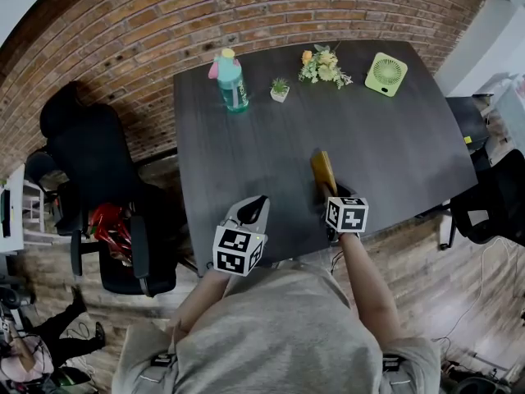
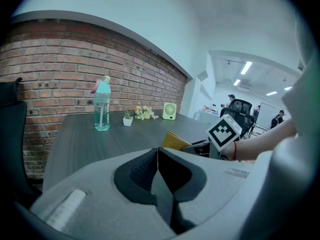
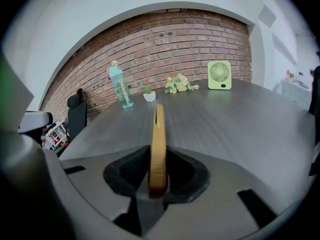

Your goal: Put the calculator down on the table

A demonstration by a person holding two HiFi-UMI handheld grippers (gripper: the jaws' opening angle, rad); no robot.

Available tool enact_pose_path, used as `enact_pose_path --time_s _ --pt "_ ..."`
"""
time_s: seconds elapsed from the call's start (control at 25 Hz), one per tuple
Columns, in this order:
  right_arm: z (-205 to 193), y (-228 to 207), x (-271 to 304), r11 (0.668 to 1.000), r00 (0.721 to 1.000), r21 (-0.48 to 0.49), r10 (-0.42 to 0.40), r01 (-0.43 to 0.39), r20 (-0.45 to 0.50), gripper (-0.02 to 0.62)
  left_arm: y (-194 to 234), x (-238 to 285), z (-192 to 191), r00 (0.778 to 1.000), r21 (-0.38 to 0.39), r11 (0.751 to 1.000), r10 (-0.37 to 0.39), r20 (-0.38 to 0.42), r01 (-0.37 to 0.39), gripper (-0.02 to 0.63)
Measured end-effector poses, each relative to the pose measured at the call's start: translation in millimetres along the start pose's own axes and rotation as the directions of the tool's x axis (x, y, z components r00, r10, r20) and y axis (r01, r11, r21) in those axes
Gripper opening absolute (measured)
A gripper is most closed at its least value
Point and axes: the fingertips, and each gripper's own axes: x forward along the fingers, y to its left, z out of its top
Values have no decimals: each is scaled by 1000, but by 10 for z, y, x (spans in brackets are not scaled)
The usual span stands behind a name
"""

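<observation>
Calculator mustard-yellow; table dk grey woodgrain; bottle teal w/ pink; fan lime green.

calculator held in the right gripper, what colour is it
Mustard yellow. The calculator shows best in the right gripper view, seen edge-on.

Left gripper closed, right gripper clamped

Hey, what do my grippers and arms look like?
The left gripper and right gripper have light grey shells and black padded claw linings, each topped by a white cube with black square markers. You wear a grey short-sleeved shirt and a thin red band on the right wrist.
</observation>
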Motion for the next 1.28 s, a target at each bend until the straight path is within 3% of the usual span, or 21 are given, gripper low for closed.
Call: enact_pose_path --time_s 1.28 --pt "-89 -420 66 996 999 76 -43 43 -8 195 -3 -23 -15 1000 -8 1000 -20 8 20 18"
